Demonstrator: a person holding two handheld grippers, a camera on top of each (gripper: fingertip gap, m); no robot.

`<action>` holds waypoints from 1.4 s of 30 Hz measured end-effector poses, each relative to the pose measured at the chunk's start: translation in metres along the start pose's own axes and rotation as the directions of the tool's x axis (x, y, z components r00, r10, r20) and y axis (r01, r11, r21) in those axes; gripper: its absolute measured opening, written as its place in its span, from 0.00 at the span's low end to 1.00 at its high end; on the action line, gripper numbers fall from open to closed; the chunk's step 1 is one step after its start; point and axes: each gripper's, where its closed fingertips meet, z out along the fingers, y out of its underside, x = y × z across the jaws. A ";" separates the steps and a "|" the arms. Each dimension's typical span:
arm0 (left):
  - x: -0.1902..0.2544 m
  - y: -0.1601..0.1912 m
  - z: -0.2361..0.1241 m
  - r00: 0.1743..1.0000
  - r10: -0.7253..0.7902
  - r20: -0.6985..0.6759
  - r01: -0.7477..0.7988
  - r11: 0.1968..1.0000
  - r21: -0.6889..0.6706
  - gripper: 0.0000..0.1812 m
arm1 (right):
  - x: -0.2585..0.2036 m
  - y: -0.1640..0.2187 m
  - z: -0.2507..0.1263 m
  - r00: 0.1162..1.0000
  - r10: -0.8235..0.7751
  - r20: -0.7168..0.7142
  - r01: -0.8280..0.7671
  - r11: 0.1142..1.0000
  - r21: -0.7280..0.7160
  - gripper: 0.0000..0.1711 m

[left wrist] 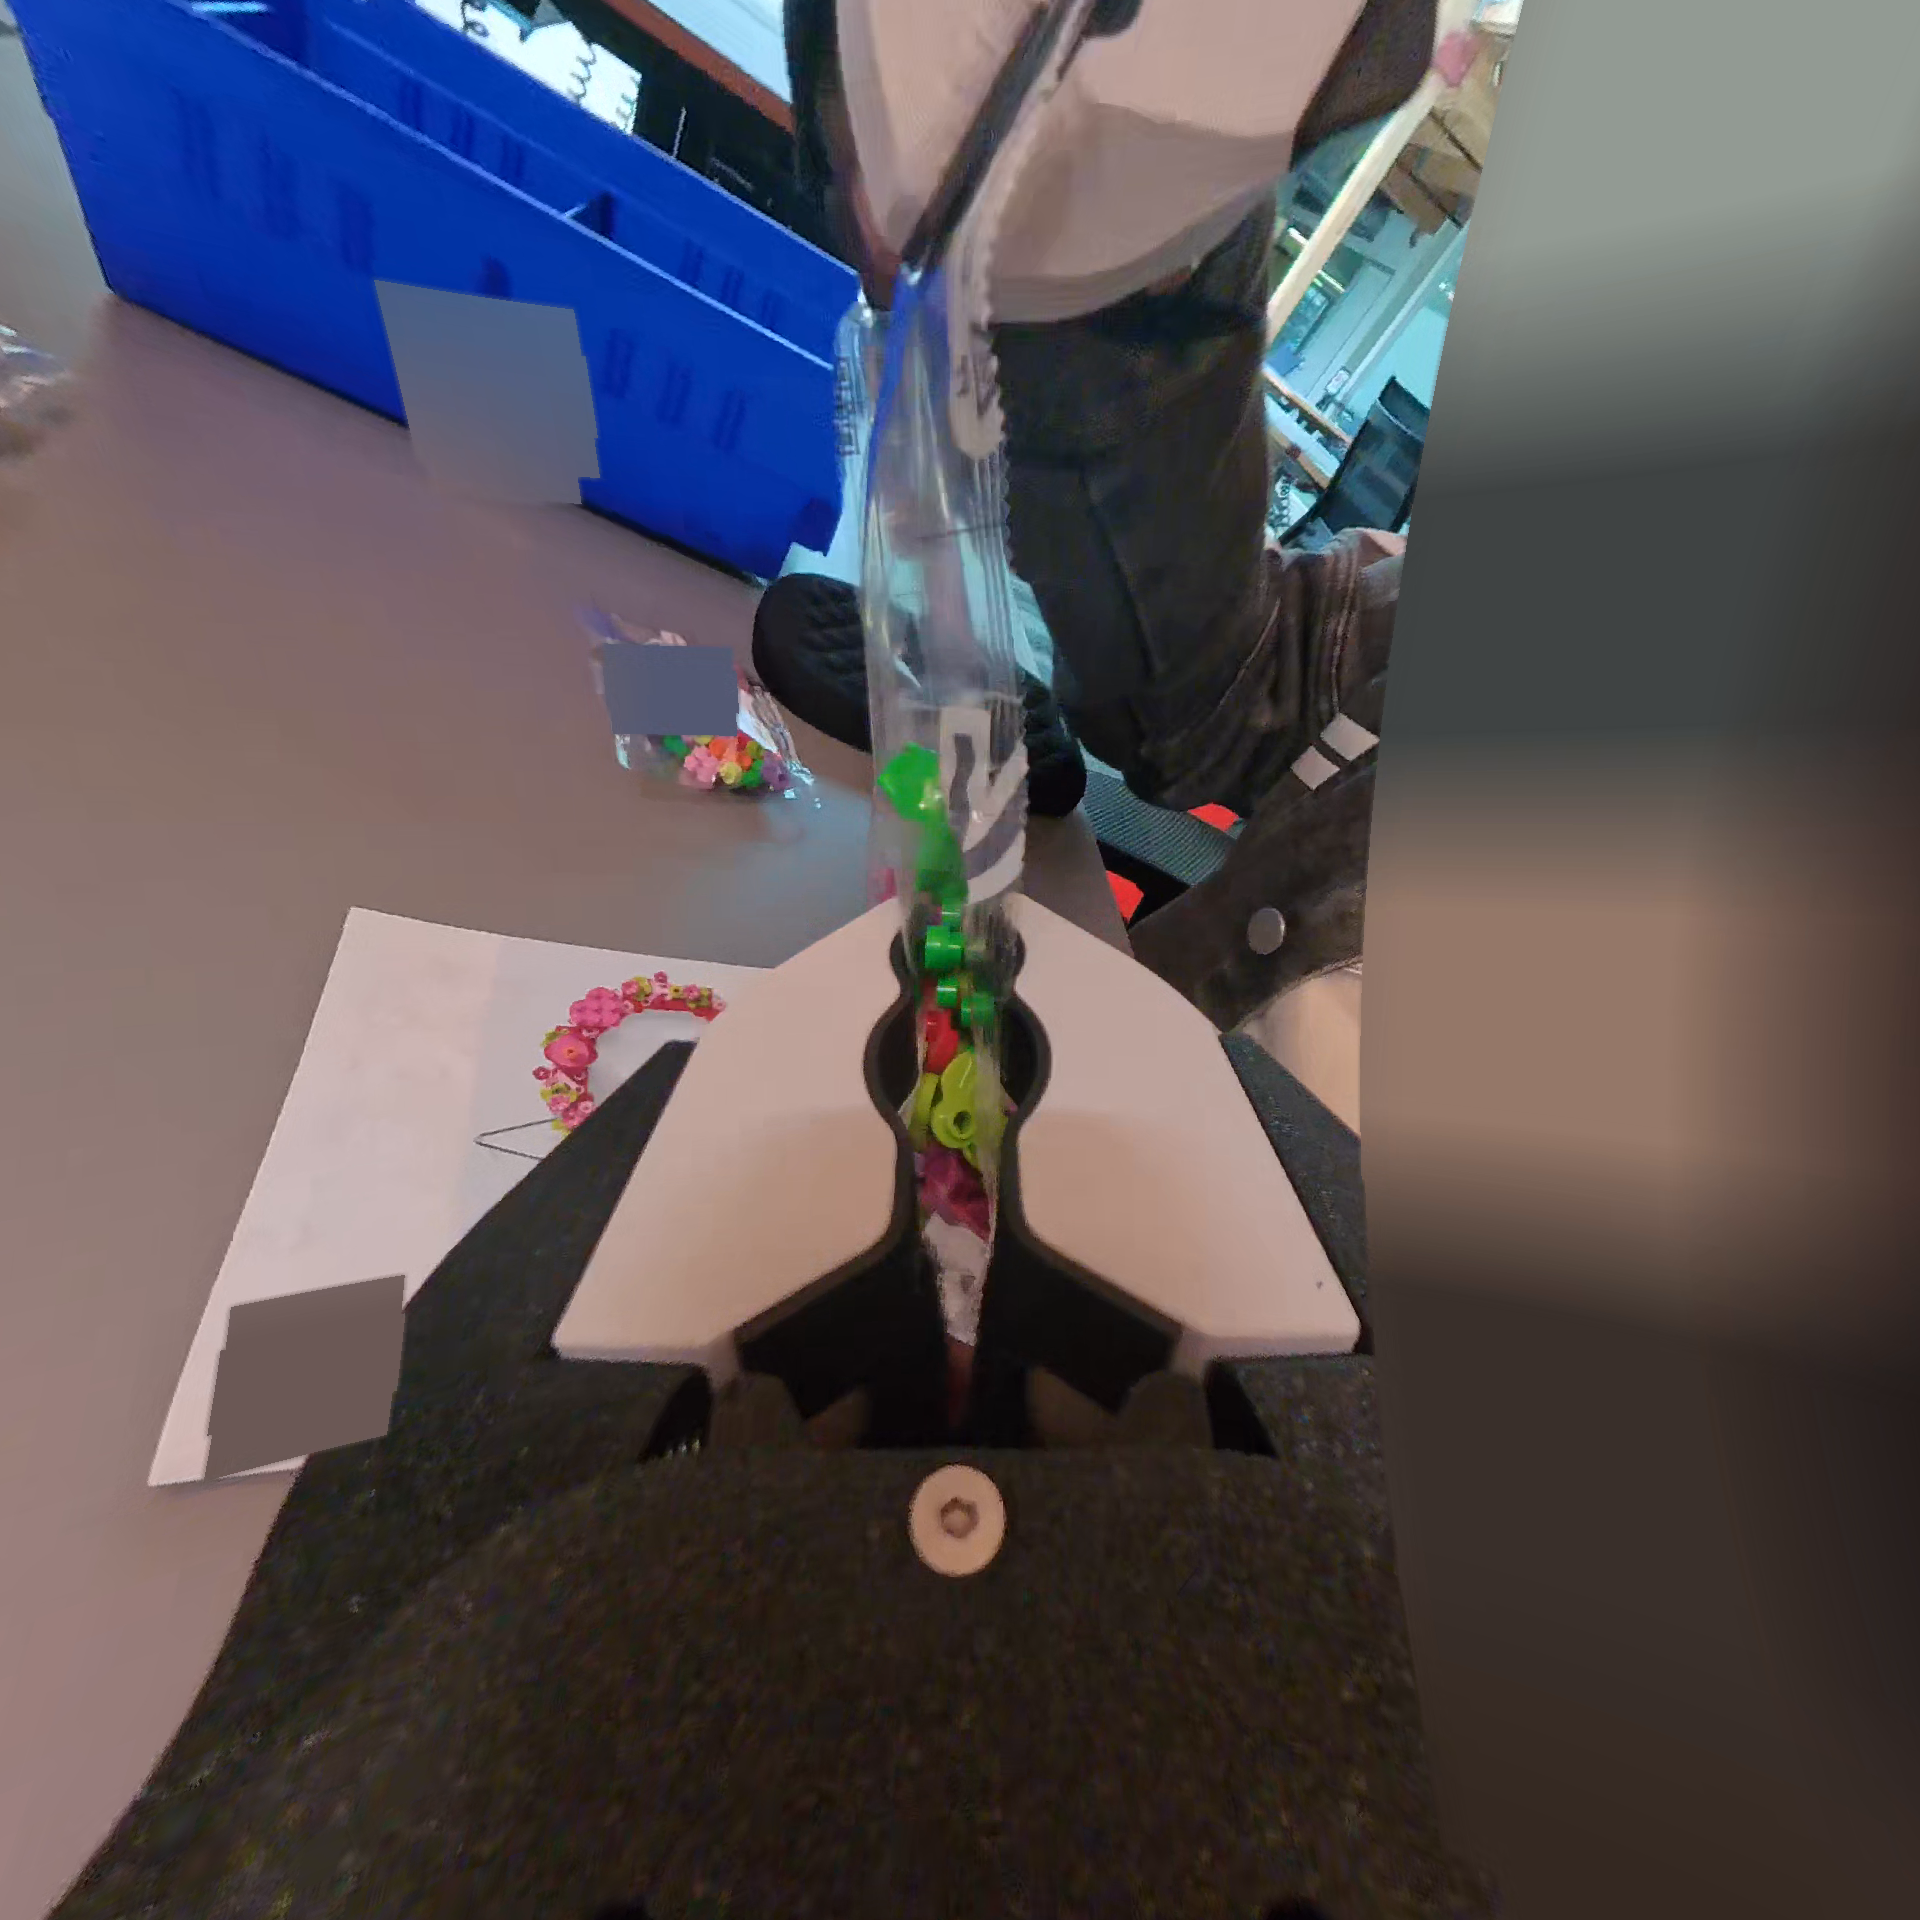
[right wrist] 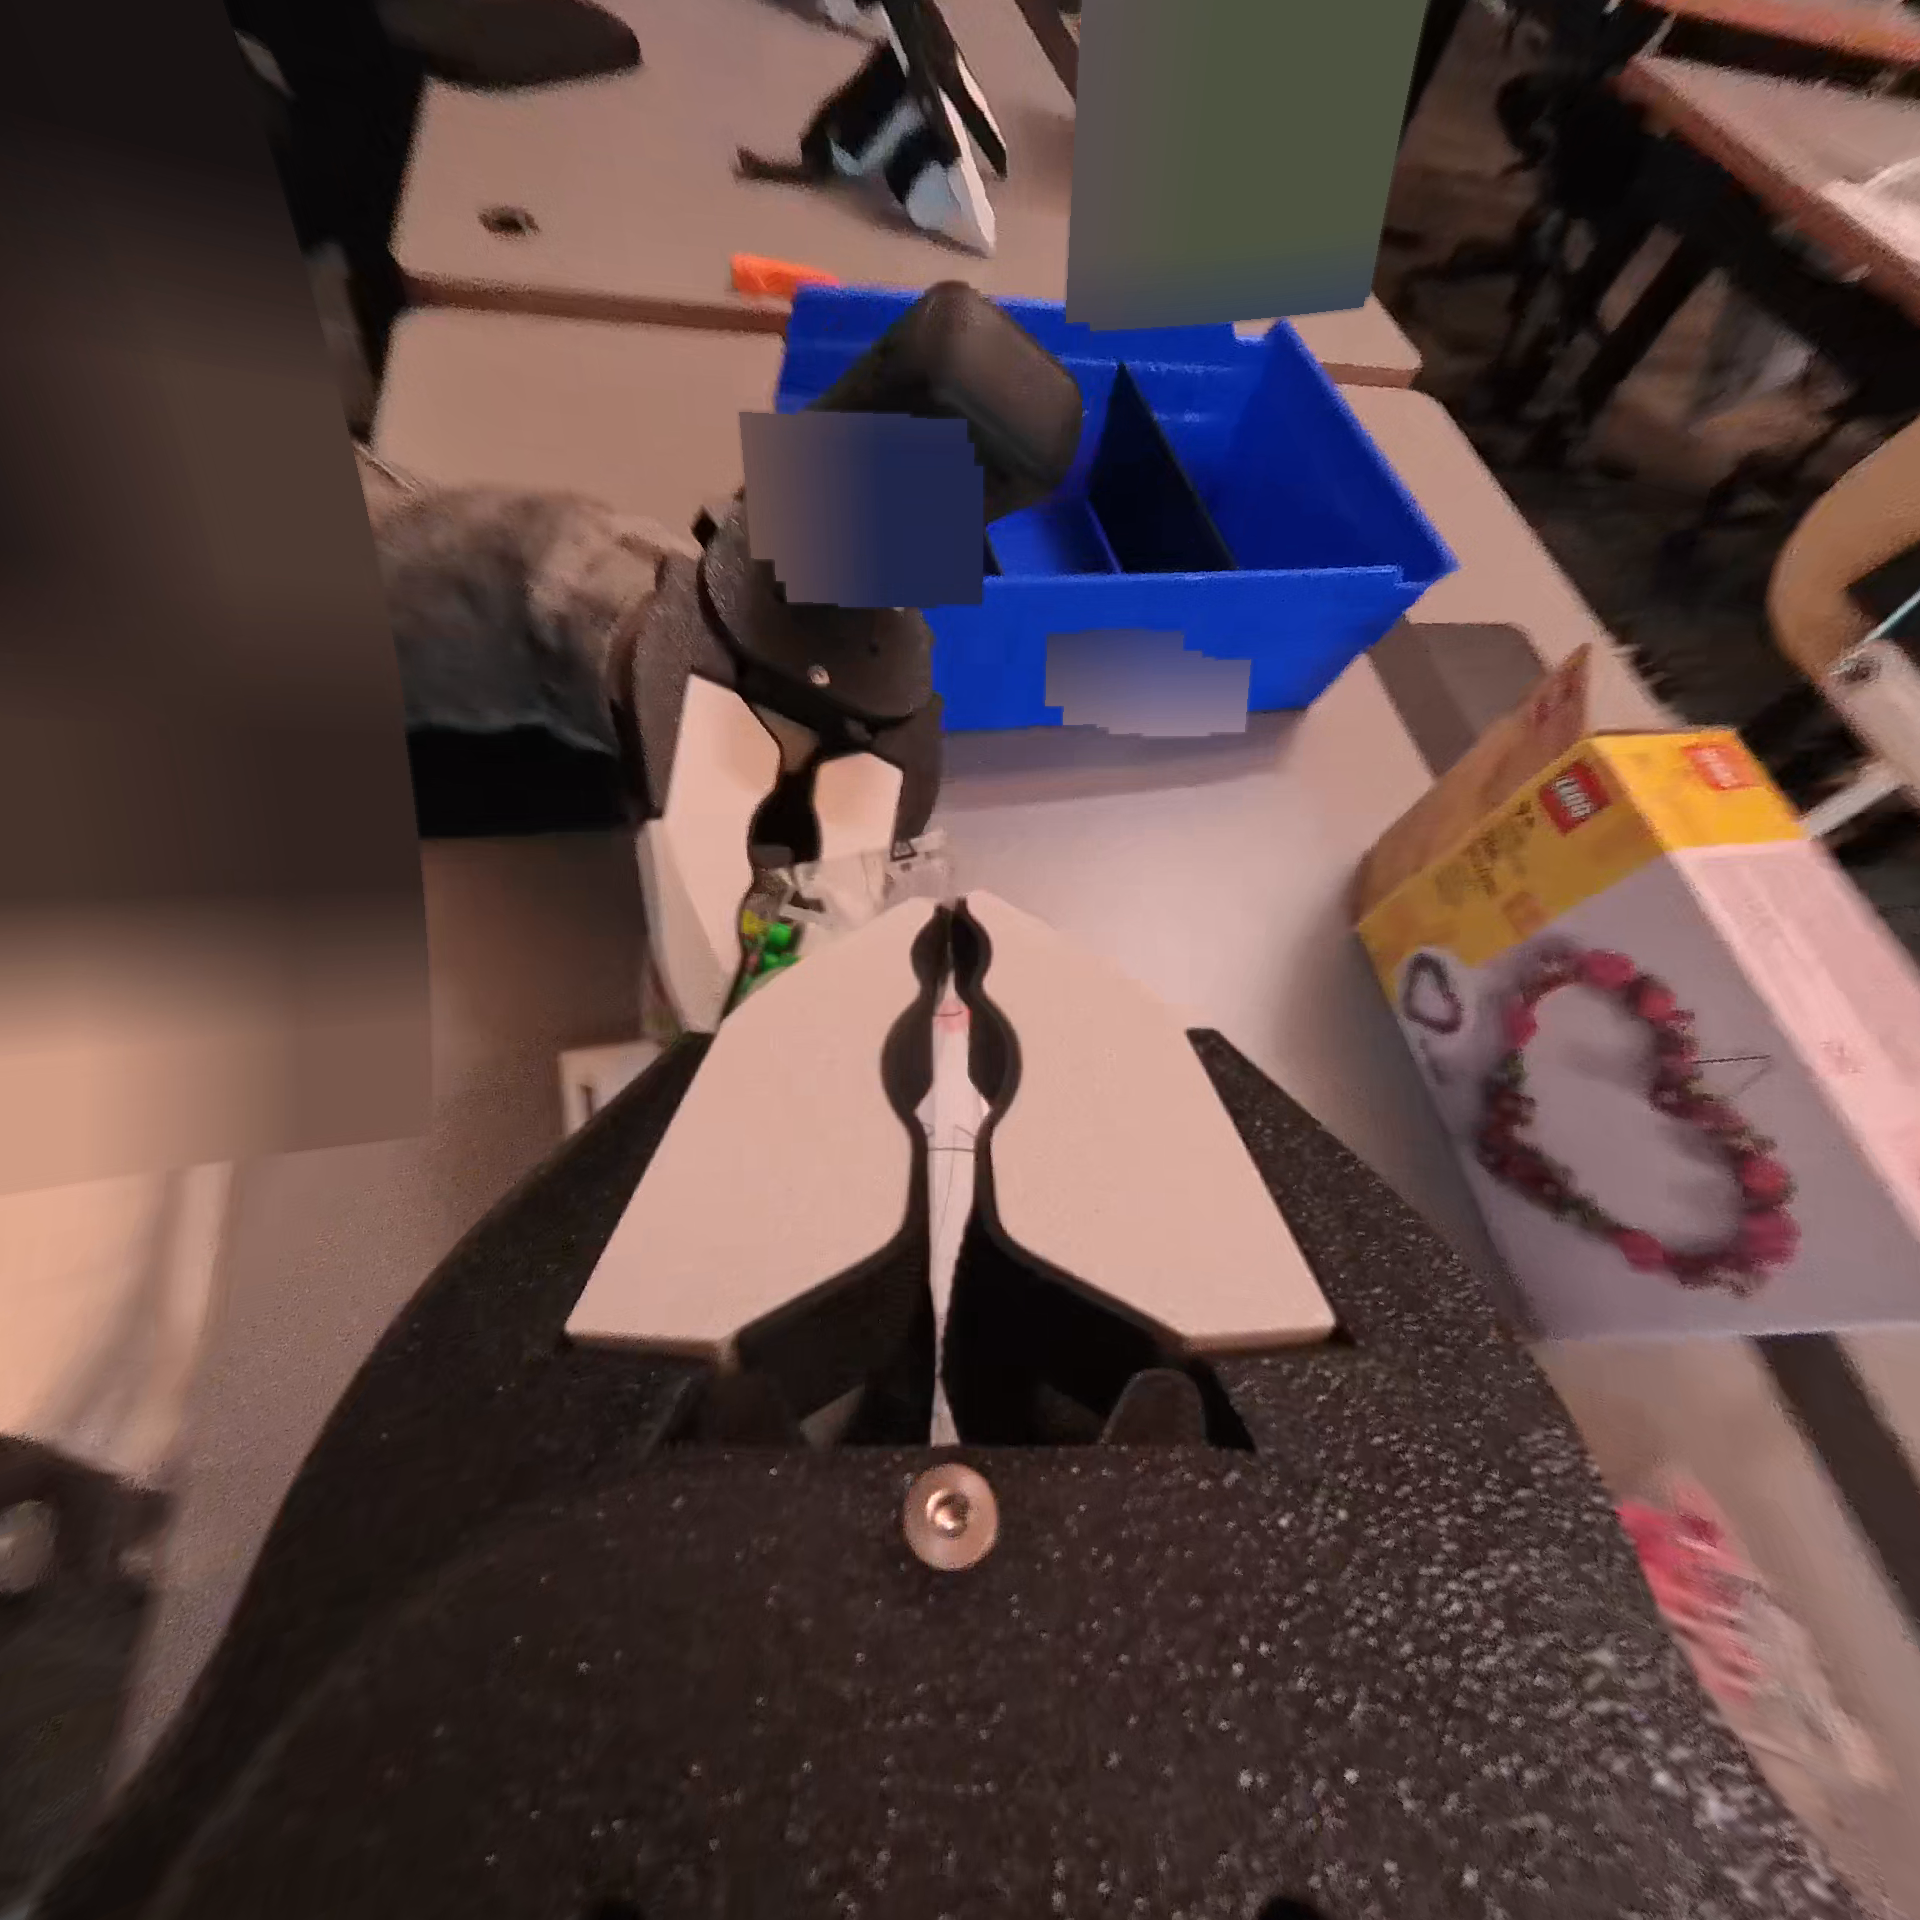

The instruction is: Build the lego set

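A clear plastic bag of small green, red, lime and magenta lego pieces is stretched between my two grippers. My left gripper is shut on its lower part, with the pieces bunched between the white fingers. My right gripper shows at the top of the left wrist view, pinching the bag's serrated upper edge. In the right wrist view my right gripper has its tips together on the thin film of the bag. The left gripper hangs just beyond it, with green pieces below it.
A blue divided bin stands at the back of the grey table and also shows in the right wrist view. A second bag of coloured pieces and a white instruction sheet lie left. The yellow-and-white lego box stands right. My right fingertips sit around 9 cm from my left ones.
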 end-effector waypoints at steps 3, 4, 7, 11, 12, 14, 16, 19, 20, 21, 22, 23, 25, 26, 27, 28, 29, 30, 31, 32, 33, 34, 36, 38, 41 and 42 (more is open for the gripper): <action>0.009 -0.012 -0.011 0.999 0.029 -0.029 -0.027 0.998 0.063 0.05 | 0.000 -0.009 -0.010 0.948 0.259 0.187 -0.277 0.958 0.079 0.00; 0.010 -0.016 -0.015 0.999 0.037 -0.029 -0.035 0.996 0.082 0.05 | 0.001 -0.008 -0.012 0.922 0.310 0.234 -0.337 0.938 0.086 0.00; 0.012 -0.016 -0.019 0.997 0.079 -0.015 -0.078 0.995 0.069 0.05 | -0.006 -0.008 -0.012 0.845 0.396 0.358 -0.449 0.890 0.077 0.00; 0.014 -0.024 -0.030 0.981 0.183 0.058 -0.187 0.978 0.090 0.17 | -0.011 -0.018 -0.020 0.775 0.437 0.457 -0.531 0.841 0.097 0.00; 0.011 -0.029 -0.036 0.972 0.210 0.109 -0.220 0.971 0.095 0.22 | -0.010 -0.019 -0.021 0.771 0.443 0.457 -0.540 0.835 0.103 0.00; 0.005 -0.048 -0.050 0.923 0.280 0.262 -0.322 0.937 0.134 0.30 | -0.009 -0.018 -0.022 0.778 0.447 0.441 -0.538 0.837 0.101 0.00; 0.007 -0.070 -0.064 0.850 0.348 0.396 -0.435 0.887 0.156 0.31 | -0.011 -0.020 -0.023 0.779 0.442 0.444 -0.533 0.840 0.099 0.00; 0.011 -0.084 -0.065 0.756 0.442 0.483 -0.521 0.852 0.037 0.28 | -0.015 -0.022 -0.021 0.784 0.430 0.448 -0.518 0.850 0.091 0.00; 0.012 -0.087 -0.060 0.739 0.472 0.481 -0.537 0.844 -0.002 0.26 | -0.016 -0.022 -0.021 0.787 0.423 0.448 -0.511 0.855 0.090 0.00; 0.014 -0.089 -0.053 0.735 0.499 0.459 -0.550 0.835 -0.027 0.24 | -0.018 -0.023 -0.021 0.791 0.412 0.452 -0.500 0.861 0.090 0.00; 0.018 -0.090 -0.045 0.740 0.520 0.427 -0.557 0.829 -0.043 0.23 | -0.020 -0.024 -0.020 0.794 0.404 0.454 -0.491 0.867 0.088 0.00; 0.021 -0.091 -0.037 0.748 0.534 0.394 -0.560 0.827 -0.057 0.23 | -0.022 -0.025 -0.021 0.797 0.394 0.457 -0.481 0.872 0.088 0.00; 0.025 -0.091 -0.024 0.766 0.555 0.326 -0.563 0.823 -0.079 0.21 | -0.026 -0.027 -0.022 0.804 0.372 0.463 -0.462 0.882 0.092 0.00; 0.027 -0.093 -0.019 0.772 0.560 0.302 -0.565 0.821 -0.079 0.19 | -0.027 -0.026 -0.022 0.808 0.366 0.461 -0.452 0.887 0.088 0.00; 0.029 -0.095 -0.016 0.777 0.564 0.280 -0.569 0.819 -0.071 0.15 | -0.028 -0.026 -0.022 0.815 0.356 0.458 -0.439 0.895 0.085 0.00; 0.032 -0.097 -0.014 0.783 0.564 0.263 -0.571 0.819 -0.058 0.11 | -0.029 -0.024 -0.022 0.823 0.345 0.451 -0.423 0.903 0.080 0.00; 0.034 -0.099 -0.012 0.790 0.563 0.244 -0.569 0.821 -0.050 0.08 | -0.030 -0.022 -0.021 0.834 0.334 0.440 -0.404 0.912 0.073 0.00; 0.035 -0.098 -0.012 0.798 0.559 0.227 -0.562 0.825 -0.057 0.07 | -0.030 -0.021 -0.021 0.843 0.320 0.432 -0.386 0.920 0.072 0.00; 0.034 -0.097 -0.011 0.805 0.552 0.217 -0.551 0.832 -0.070 0.07 | -0.030 -0.019 -0.020 0.856 0.307 0.417 -0.366 0.928 0.068 0.00; 0.033 -0.095 -0.011 0.809 0.549 0.211 -0.545 0.834 -0.082 0.07 | -0.031 -0.017 -0.019 0.865 0.295 0.406 -0.348 0.935 0.062 0.00; 0.033 -0.094 -0.010 0.809 0.551 0.206 -0.545 0.833 -0.089 0.07 | -0.031 -0.016 -0.019 0.874 0.281 0.397 -0.329 0.942 0.059 0.00; 0.032 -0.093 -0.010 0.814 0.546 0.201 -0.540 0.837 -0.088 0.06 | -0.032 -0.015 -0.018 0.883 0.260 0.391 -0.307 0.950 0.061 0.00; 0.035 -0.091 -0.010 0.844 0.509 0.168 -0.507 0.860 -0.062 0.05 | -0.035 -0.015 -0.019 0.900 0.193 0.391 -0.242 0.967 0.079 0.00; 0.037 -0.091 -0.012 0.879 0.461 0.122 -0.461 0.887 -0.028 0.01 | -0.036 -0.016 -0.019 0.921 0.124 0.370 -0.172 0.980 0.101 0.00; 0.037 -0.087 -0.012 0.886 0.453 0.099 -0.452 0.891 -0.029 0.00 | -0.037 -0.013 -0.017 0.937 0.066 0.343 -0.105 0.990 0.095 0.00; 0.035 -0.087 -0.012 0.876 0.467 0.121 -0.466 0.884 -0.040 0.00 | -0.035 -0.012 -0.017 0.942 0.062 0.329 -0.098 0.991 0.094 0.00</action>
